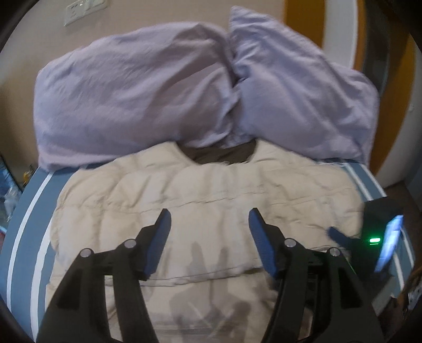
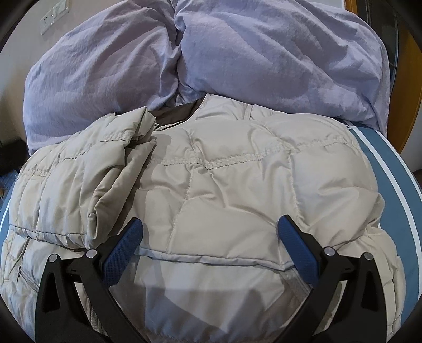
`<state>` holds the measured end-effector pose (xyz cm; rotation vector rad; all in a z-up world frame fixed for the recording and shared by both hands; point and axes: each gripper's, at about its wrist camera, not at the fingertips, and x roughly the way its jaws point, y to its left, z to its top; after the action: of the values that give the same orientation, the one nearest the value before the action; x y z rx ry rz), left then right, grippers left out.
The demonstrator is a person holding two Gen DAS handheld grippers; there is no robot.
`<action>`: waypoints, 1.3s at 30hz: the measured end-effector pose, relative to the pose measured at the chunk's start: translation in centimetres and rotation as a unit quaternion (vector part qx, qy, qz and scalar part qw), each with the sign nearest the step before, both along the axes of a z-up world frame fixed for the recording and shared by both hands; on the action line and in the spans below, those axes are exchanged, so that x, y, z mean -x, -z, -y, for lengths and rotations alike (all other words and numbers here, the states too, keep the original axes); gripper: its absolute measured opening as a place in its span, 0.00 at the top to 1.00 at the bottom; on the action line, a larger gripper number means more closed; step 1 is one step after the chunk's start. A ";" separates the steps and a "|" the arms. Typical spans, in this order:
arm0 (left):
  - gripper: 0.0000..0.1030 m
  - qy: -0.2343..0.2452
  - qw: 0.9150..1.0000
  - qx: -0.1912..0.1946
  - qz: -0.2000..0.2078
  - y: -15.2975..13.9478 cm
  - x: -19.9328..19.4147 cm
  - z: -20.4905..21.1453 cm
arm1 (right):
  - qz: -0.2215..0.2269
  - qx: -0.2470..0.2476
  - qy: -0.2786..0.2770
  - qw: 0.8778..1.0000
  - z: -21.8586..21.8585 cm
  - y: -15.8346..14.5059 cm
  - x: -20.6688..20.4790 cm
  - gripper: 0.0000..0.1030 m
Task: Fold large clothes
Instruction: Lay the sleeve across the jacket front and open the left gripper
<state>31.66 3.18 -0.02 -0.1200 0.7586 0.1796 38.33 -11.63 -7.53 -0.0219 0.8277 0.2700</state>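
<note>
A beige quilted puffer jacket (image 1: 211, 190) lies spread flat on the bed, its dark-lined collar (image 1: 221, 154) towards the far side. In the right wrist view the jacket (image 2: 237, 184) fills the middle, and one sleeve (image 2: 113, 163) lies folded inward over the left of the body. My left gripper (image 1: 209, 211) hovers over the jacket's middle, open, with nothing between its blue pads. My right gripper (image 2: 210, 219) is open wide above the jacket's lower body, holding nothing. The black body of the right unit (image 1: 379, 219), with a green light, shows at the right edge of the left wrist view.
A bunched lilac duvet (image 1: 158, 92) lies across the head of the bed behind the jacket and touches its collar. The sheet (image 1: 23, 211) is blue with white stripes. A wall socket (image 1: 84, 10) is at the far left and an orange door frame (image 1: 303, 23) at the far right.
</note>
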 end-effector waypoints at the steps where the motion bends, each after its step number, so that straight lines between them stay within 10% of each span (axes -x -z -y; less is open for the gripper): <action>1: 0.40 -0.007 1.000 -0.001 -0.006 0.5 -0.1 -0.4 | 0.000 0.000 0.000 1.000 0.0 0.0 0.0 0.01; 11: 0.41 -0.032 0.997 0.031 -0.065 5.6 -2.2 -2.1 | -0.003 -0.008 0.000 1.000 0.1 0.0 -0.1 0.01; 39: 0.41 -0.021 0.997 0.055 -0.042 7.5 -1.8 -2.1 | -0.030 -0.064 -0.030 0.997 -3.3 -1.4 -2.1 0.30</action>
<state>33.50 5.32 -7.52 -0.2349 0.8498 0.1838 40.41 -8.29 -6.11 0.0817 0.8693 0.3824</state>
